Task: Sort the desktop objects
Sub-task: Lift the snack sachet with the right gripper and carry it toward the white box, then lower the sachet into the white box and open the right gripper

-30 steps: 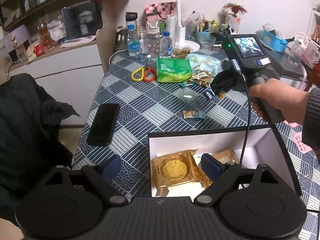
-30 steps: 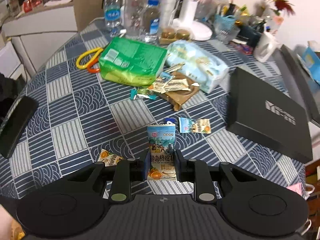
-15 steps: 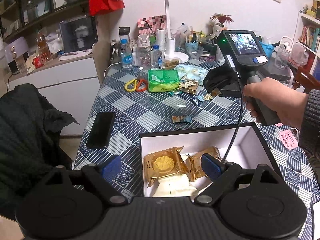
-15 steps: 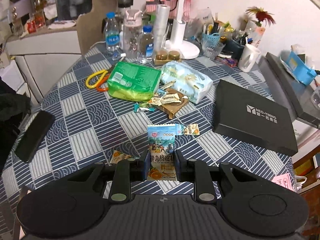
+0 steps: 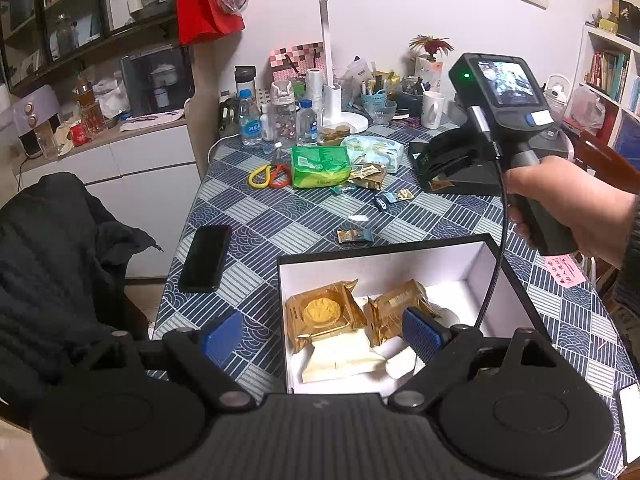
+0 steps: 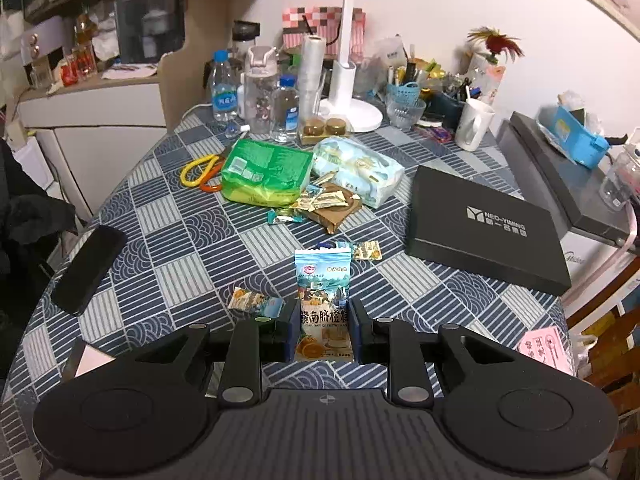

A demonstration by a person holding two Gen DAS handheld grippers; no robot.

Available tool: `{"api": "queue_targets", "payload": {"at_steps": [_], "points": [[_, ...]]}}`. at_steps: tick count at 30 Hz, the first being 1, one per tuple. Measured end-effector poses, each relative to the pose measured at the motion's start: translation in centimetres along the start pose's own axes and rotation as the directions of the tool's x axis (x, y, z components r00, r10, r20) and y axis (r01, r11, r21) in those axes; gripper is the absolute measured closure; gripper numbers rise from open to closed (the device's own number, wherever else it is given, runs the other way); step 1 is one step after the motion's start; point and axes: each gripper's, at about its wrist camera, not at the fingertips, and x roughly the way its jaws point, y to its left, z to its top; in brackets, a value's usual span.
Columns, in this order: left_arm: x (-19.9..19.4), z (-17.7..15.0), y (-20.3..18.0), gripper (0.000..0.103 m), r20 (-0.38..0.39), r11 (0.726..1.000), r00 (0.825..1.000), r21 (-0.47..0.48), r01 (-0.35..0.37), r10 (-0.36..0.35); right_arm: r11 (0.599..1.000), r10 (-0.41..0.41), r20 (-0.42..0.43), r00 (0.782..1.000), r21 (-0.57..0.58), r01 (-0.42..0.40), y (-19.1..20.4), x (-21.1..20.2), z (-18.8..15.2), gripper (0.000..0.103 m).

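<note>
The right tool (image 6: 325, 330) was pinching a glossy blue-and-white snack packet (image 6: 324, 300) upright above the checkered cloth surface (image 6: 168, 240), while the left tool (image 5: 322, 334) sat spread wide over the white-lined box (image 5: 384, 260) holding crinkly gold foil packs (image 5: 324, 314), probably mooncakes.

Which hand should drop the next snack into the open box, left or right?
Right. The right gripper already clamps the orange snack packet; the left gripper hangs open and empty over the open box.
</note>
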Motion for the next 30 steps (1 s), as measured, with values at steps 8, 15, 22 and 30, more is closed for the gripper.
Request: {"api": "queue_targets", "payload": {"at_steps": [8, 15, 22, 30], "points": [[-1.4, -0.9, 0.0, 0.000, 0.014, 1.000, 1.000, 0.013, 0.008, -0.008, 0.999, 0.026, 0.004, 1.000, 0.023, -0.026, 0.4, -2.5, -3.0, 0.078], [-2.1, -1.7, 1.0, 0.000, 0.018, 1.000, 1.000, 0.001, 0.003, -0.003, 0.996, 0.076, -0.022, 0.997, 0.039, -0.075, 1.5, -4.2, -6.4, 0.078], [-2.6, -2.2, 2.2, 0.000, 0.022, 1.000, 1.000, -0.012, -0.002, 0.002, 0.993, 0.102, -0.086, 0.991, 0.071, -0.096, 2.9, -3.5, -10.3, 0.078], [-3.1, -2.8, 3.2, 0.000, 0.027, 1.000, 1.000, -0.012, -0.002, 0.003, 0.990, 0.116, -0.179, 0.977, 0.101, -0.099, 4.4, -1.8, -14.5, 0.077]]}}
